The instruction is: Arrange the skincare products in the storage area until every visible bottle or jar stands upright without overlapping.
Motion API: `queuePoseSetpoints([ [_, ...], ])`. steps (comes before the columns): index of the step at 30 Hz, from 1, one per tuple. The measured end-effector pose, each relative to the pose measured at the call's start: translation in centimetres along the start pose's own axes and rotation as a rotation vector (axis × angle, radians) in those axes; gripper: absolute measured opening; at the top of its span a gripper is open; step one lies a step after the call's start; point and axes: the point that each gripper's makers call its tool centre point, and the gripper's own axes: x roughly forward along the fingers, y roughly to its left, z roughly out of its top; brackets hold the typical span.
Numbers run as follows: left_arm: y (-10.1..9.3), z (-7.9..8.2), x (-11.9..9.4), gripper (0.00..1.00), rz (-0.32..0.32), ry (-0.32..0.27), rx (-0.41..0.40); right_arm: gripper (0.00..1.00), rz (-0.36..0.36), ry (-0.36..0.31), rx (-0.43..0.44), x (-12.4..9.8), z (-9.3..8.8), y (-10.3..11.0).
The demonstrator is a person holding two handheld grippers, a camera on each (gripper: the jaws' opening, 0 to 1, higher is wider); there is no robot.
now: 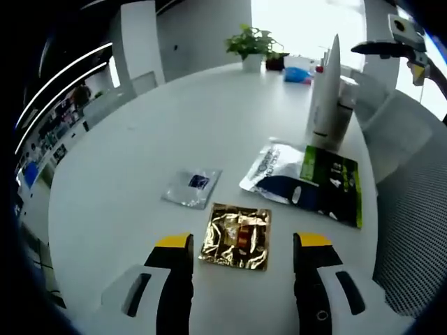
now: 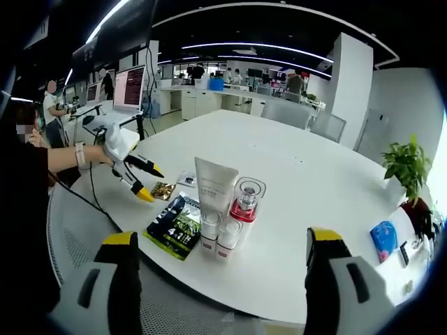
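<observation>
A tall white tube (image 2: 213, 190) stands cap down near the table edge. Beside it are a clear bottle with a red middle (image 2: 245, 202) and two small white jars (image 2: 218, 234), all upright and close together. My right gripper (image 2: 221, 237) is open, hanging in front of this group without touching it. In the left gripper view the tube (image 1: 325, 91) stands at the far right. My left gripper (image 1: 241, 244) is open just above the table, with a gold sachet (image 1: 236, 237) lying between its jaws. A hand holds that left gripper (image 2: 150, 183) out over the table.
Flat packets lie on the white round table (image 1: 174, 118): a small clear sachet (image 1: 192, 187), a white and blue pouch (image 1: 276, 173) and a green and black pouch (image 1: 335, 185). A potted plant (image 1: 251, 43) and a blue object (image 1: 297, 74) stand at the far side. Mesh chairs (image 1: 412, 209) line the edge.
</observation>
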Motion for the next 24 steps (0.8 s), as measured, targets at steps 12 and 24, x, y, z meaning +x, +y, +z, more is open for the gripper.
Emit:
queuePoseSetpoints([
  [12,0.6,-0.2,0.6,0.45,-0.043,0.012,-0.015,1.00,0.026,-0.013,0.011,0.5,0.4,0.2],
  [24,0.4,-0.3,0.8,0.37,-0.081,0.008,0.004,1.00,0.032,-0.016,0.032,1.0,0.4,-0.4],
])
